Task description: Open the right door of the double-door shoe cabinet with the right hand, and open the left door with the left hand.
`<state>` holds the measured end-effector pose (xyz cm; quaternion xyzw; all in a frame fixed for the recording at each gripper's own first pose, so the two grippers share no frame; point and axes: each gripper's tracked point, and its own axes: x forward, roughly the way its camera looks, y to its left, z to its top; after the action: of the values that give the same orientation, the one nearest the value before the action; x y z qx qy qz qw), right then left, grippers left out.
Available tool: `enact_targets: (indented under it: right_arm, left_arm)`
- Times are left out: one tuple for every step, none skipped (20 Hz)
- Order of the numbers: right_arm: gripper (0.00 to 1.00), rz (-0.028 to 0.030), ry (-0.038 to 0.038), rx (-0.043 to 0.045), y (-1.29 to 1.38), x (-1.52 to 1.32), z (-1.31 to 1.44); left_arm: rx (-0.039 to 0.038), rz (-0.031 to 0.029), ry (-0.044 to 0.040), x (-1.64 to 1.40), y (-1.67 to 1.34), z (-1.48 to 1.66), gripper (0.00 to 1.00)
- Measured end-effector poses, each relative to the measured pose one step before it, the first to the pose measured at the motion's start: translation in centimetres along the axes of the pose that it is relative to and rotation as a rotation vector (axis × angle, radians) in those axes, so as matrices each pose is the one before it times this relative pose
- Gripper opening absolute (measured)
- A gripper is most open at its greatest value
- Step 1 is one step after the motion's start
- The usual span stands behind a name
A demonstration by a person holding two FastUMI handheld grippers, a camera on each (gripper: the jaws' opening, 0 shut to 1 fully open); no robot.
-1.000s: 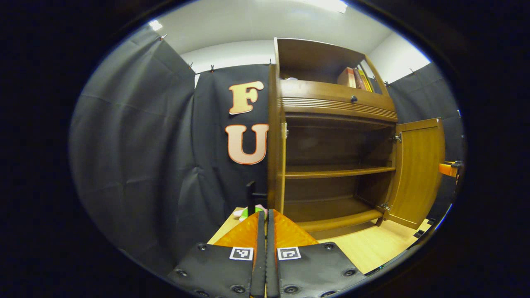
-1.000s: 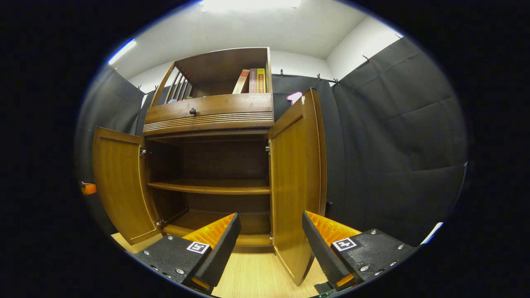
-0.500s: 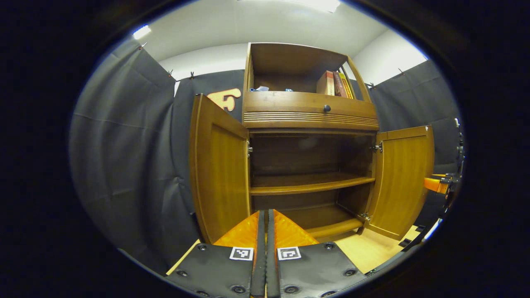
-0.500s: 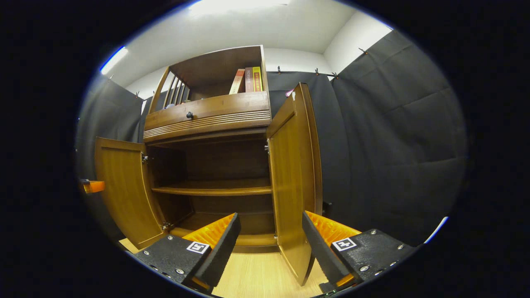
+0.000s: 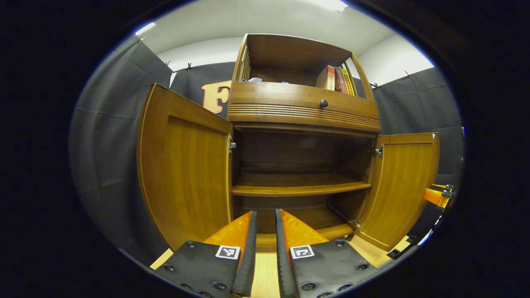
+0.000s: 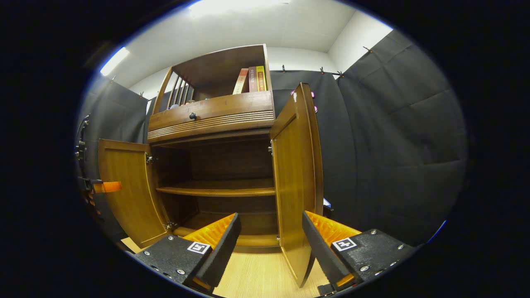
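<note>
- Now both doors stand open: left door [image 5: 186,174], right door [image 6: 296,178].
- Stiff hinged wood, I judge; best taken at the free edge.
- Left tool [image 5: 265,248] barely apart, right tool [image 6: 269,244] wide apart, both empty.

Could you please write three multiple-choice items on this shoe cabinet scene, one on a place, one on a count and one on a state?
1. Where do the upright books stand?
A. top open compartment, right end
B. middle shelf
C. floor

2. How many round dark knobs show on the brown wooden drawer front?
A. none
B. one
C. three

3. How are the two brown wooden cabinet doors, left door and right door?
A. both closed
B. one open
C. both open

Answers: 1 A, the books lean beside the right rail above the drawer; 2 B, a single knob shows; 3 C, both panels stand swung out, baring the wooden shelf.
</note>
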<state>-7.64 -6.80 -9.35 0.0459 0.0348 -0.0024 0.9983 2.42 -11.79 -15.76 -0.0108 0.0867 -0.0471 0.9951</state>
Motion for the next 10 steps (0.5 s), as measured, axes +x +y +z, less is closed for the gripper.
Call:
enact_targets:
  right_arm:
    - [0.86,0.00778,0.00431,0.00114,0.203,-0.031,-0.021]
    - [0.9,0.0091,0.00181,0.00397,0.323,-0.046,0.072]
    - [0.9,0.00732,0.00031,0.00463,0.295,-0.027,0.227]
    - [0.9,0.00249,-0.00168,0.00387,0.159,0.06,0.106]
    - [0.9,-0.0001,-0.0037,0.00052,0.102,-0.025,0.183]
    - [1.0,-0.00432,-0.0042,-0.00288,0.065,0.044,0.228]
    - [1.0,-0.00618,-0.00339,-0.00399,-0.054,-0.002,0.127]
    - [1.0,-0.00495,-0.00303,-0.00576,0.13,0.115,0.124]
    - [1.0,-0.00549,-0.00088,-0.0043,0.067,-0.141,0.082]
    - [1.0,-0.00342,0.00162,0.00025,0.159,0.016,0.038]
  left_arm:
    - [0.00253,0.00195,-0.00533,0.049,0.042,0.197,0.31]
    - [0.00535,0.00701,-0.00604,0.123,0.095,0.026,0.37]
    - [0.00524,0.01067,-0.00483,0.079,0.309,0.127,0.43]
    - [0.00594,0.0061,-0.00794,0.313,0.12,0.141,0.49]
    - [0.01088,0.00622,-0.00487,0.024,0.223,0.12,0.54]
    - [0.01043,0.00796,-0.00493,0.004,0.343,0.104,0.59]
    - [0.00676,0.00547,-0.00726,0.069,0.294,0.162,0.64]
    - [0.00555,0.00709,-0.00951,-0.074,0.109,0.241,0.67]
    - [0.00919,0.00686,-0.01074,0.099,0.25,0.229,0.71]
    - [0.01031,0.00898,-0.01182,0.022,0.305,0.241,0.72]
